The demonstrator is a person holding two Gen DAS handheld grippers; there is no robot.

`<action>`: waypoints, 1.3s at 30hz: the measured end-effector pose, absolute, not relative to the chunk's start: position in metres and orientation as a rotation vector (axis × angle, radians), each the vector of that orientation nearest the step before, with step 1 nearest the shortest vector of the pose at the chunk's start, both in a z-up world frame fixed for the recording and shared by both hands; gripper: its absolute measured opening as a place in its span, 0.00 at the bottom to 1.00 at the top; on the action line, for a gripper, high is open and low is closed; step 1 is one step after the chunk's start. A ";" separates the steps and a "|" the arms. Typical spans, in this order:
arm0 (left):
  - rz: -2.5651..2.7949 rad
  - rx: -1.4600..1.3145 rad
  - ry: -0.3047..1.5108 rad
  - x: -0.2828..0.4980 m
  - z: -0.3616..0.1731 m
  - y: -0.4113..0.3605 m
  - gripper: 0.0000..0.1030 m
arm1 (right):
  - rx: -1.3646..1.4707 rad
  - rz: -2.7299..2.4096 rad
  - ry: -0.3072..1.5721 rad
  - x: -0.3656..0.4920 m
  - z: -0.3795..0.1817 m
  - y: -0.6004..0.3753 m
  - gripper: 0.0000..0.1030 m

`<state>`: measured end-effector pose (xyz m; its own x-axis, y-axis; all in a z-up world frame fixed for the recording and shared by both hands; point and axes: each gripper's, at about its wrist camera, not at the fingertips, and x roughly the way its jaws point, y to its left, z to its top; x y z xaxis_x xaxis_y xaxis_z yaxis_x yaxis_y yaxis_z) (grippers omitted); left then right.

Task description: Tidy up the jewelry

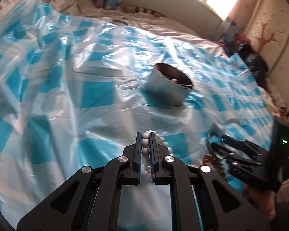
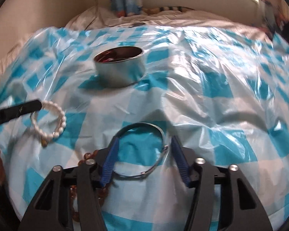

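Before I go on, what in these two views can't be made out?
- Tin: contents only dark and reddish, blurred in both views, partly hidden by its wall.
- Amber beads: mostly hidden under the right gripper in its own view.
- Silver bangle: near arc covered by a finger.
- White bead bracelet: partly behind the left gripper.

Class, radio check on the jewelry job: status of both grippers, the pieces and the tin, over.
Left gripper shut on white pearl bracelet. Right gripper open around thin silver bangle. Round metal tin ahead on blue-checked plastic sheet, path clear. Amber bead strand untouched.
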<state>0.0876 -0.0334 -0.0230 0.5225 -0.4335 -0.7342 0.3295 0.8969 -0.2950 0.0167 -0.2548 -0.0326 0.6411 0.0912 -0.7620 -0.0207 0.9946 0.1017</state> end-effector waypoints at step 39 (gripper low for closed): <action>-0.451 -0.255 1.042 0.116 -0.044 -0.019 0.08 | 0.825 0.295 0.674 -0.001 -0.031 -0.341 0.07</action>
<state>0.1156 -0.0186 -0.0445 0.4250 -0.4749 -0.7706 0.2374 0.8800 -0.4113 -0.0009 -0.3409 -0.0314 0.7557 0.4895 -0.4350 0.0124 0.6534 0.7569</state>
